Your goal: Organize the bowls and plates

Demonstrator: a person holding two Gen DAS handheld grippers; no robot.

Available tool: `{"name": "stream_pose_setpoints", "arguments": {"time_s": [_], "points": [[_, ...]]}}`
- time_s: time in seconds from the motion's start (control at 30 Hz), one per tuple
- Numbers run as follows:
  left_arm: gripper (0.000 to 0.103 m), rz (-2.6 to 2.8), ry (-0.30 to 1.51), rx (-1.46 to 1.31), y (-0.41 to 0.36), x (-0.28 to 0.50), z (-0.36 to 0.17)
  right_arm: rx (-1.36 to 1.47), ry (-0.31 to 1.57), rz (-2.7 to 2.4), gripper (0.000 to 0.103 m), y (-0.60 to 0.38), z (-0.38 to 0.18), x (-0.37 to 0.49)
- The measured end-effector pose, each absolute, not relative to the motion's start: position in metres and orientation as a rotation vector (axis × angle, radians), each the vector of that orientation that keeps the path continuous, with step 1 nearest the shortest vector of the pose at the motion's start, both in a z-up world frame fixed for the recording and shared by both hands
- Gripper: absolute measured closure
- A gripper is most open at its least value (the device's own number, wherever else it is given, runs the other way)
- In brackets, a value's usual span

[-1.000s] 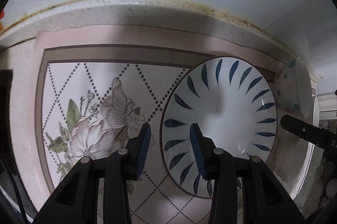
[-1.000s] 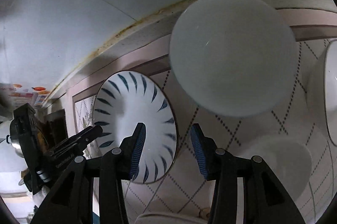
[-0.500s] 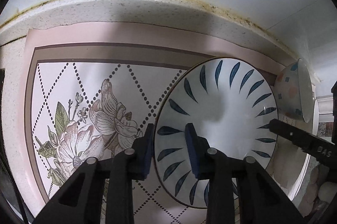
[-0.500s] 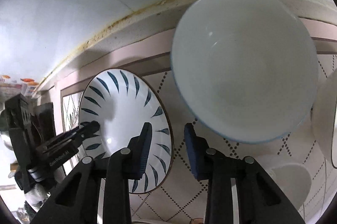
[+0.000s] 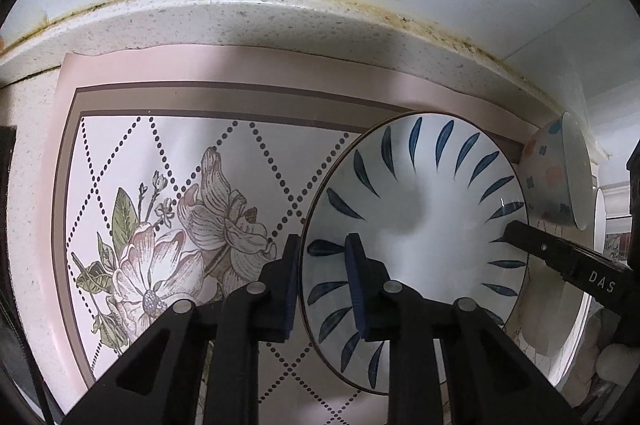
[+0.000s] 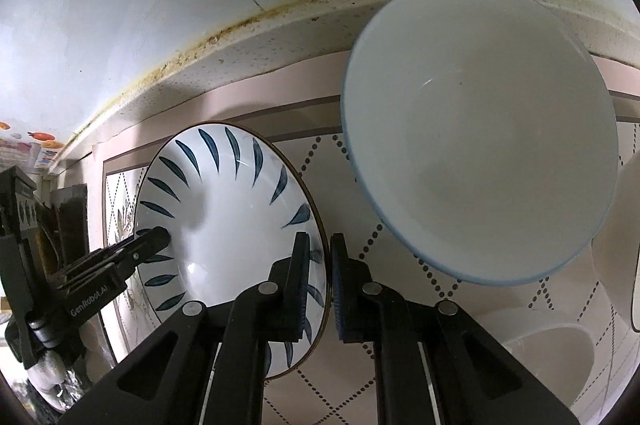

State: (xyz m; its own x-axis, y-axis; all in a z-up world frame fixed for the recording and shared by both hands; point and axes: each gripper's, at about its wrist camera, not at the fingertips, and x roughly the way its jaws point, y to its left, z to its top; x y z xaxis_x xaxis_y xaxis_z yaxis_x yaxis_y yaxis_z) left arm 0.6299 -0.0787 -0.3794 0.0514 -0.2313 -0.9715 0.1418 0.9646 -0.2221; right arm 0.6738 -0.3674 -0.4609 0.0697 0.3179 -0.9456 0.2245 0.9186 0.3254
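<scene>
**Both grippers close on the leaf-pattern plate**

Speckled stone counter under a pink floral mat (image 5: pixel 160 185) sets the scene. From the left wrist, the left gripper (image 5: pixel 322 285) straddles the near-left rim of the white plate with blue leaf strokes (image 5: pixel 420 193), jaws narrowed but seemingly not yet pinching; a second ago they stood wider. A spotted bowl (image 5: pixel 548 177) sits beyond.

From the right wrist, the right gripper (image 6: pixel 320 281) has nearly shut on the plate's opposite rim, tighter than before. The big white bowl (image 6: pixel 476 133) looms closer. Next, I'd guess: a firm squeeze, then a level two-handed lift.
</scene>
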Motion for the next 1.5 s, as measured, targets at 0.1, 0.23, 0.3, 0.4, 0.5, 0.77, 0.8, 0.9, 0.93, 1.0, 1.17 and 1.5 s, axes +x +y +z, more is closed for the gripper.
{"name": "stream_pose_setpoints", "arguments": {"time_s": [0.1,0.23,0.3,0.4,0.5,0.77,0.8,0.9,0.93,1.0,1.17,1.5], "points": [[0.084,-0.276,1.486,-0.086,-0.079,0.624,-0.371,0.440,1.509,0.082,0.091,-0.367,-0.456,0.673],[0.084,-0.271,1.470,-0.095,-0.073,0.618,-0.358,0.436,1.499,0.094,0.091,-0.363,-0.446,0.672],[0.084,-0.270,1.458,-0.098,-0.070,0.613,-0.348,0.437,1.493,0.101,0.091,-0.363,-0.438,0.670],[0.084,-0.277,1.438,-0.104,-0.064,0.602,-0.329,0.432,1.488,0.116,0.091,-0.362,-0.426,0.666],[0.084,-0.287,1.417,-0.097,-0.061,0.582,-0.309,0.431,1.479,0.134,0.091,-0.361,-0.410,0.656],[0.084,-0.321,1.387,-0.100,-0.055,0.518,-0.268,0.427,1.476,0.174,0.091,-0.364,-0.373,0.601],[0.084,-0.326,1.389,-0.099,-0.058,0.509,-0.268,0.426,1.479,0.181,0.091,-0.364,-0.370,0.590],[0.084,-0.337,1.398,-0.095,-0.066,0.487,-0.261,0.428,1.486,0.191,0.091,-0.366,-0.365,0.561],[0.084,-0.339,1.400,-0.093,-0.068,0.479,-0.262,0.430,1.490,0.194,0.091,-0.368,-0.364,0.549],[0.084,-0.343,1.409,-0.088,-0.074,0.465,-0.263,0.434,1.499,0.201,0.091,-0.371,-0.364,0.530],[0.084,-0.352,1.458,-0.080,-0.085,0.433,-0.280,0.446,1.516,0.199,0.091,-0.380,-0.366,0.486],[0.084,-0.356,1.520,-0.014,-0.107,0.405,-0.311,0.428,1.565,0.163,0.091,-0.391,-0.393,0.432]]}}
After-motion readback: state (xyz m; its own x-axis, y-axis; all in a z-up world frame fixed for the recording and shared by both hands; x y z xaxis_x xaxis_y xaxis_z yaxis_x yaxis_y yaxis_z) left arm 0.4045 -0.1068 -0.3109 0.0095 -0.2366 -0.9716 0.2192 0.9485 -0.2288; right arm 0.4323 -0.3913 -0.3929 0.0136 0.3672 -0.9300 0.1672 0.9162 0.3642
